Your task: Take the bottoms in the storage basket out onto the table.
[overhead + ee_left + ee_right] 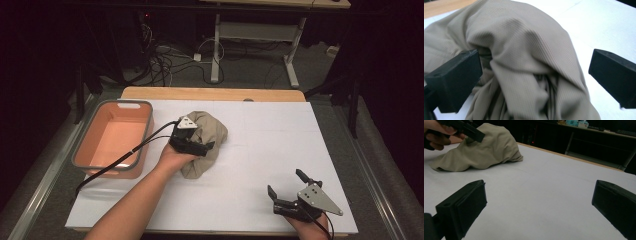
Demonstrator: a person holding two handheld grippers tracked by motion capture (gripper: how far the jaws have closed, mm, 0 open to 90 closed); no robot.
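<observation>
My left hand-held gripper sits at the crumpled beige cloth, which lies in a heap on the white sheet covering the table, left of the middle and just right of the orange tub. In the left gripper view, the 2 jaws stand wide apart with the cloth bulging up between them. The left jaw presses against a fold, while the right jaw is clear of the fabric with bare white sheet showing beside it. Nothing is pinched yet. My left hand wraps the body of that gripper, and its cable runs back across the front corner of the tub.

My right hand-held gripper is near the front right corner of the sheet, well apart from the cloth. Its jaws are spread wide and hold nothing; in the right gripper view only bare sheet lies between them. Farther off in that view, the cloth rests in a mound with my left hand and its gripper on top of it.
</observation>
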